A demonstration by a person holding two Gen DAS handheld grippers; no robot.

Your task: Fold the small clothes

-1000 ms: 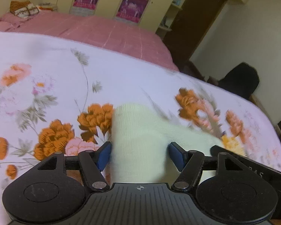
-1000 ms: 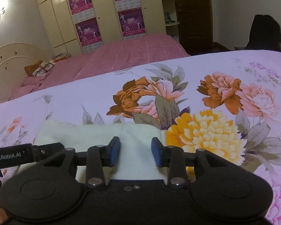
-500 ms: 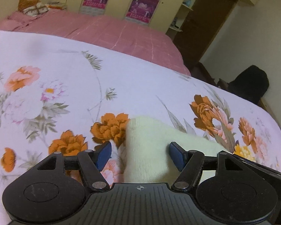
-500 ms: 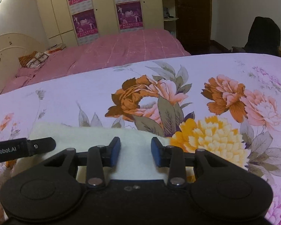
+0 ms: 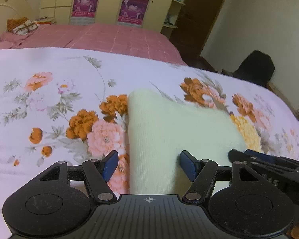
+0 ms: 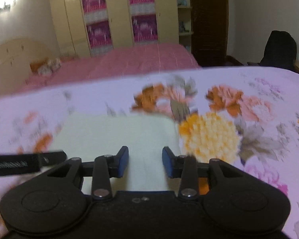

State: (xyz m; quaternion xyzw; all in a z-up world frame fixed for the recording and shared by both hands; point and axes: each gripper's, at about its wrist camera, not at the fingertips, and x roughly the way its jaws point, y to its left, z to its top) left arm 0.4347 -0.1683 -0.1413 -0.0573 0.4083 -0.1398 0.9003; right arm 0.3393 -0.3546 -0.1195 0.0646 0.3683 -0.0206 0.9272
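Pale cream ribbed knit garment (image 5: 175, 131) flat on floral bedsheet (image 5: 49, 103), left claw (image 5: 147, 167) spread wide, right claw (image 6: 145, 161) opening, neither pinching it.

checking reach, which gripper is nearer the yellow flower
Right. The right gripper sits at the cloth end beside the yellow flower, jaws opening with cloth between them; the left gripper is at the cloth's other end, away from it.

Black left gripper (image 5: 147, 165), blue pads, silver screws

no legible text, posters (image 5: 86, 4) and gripper lettering too blurred
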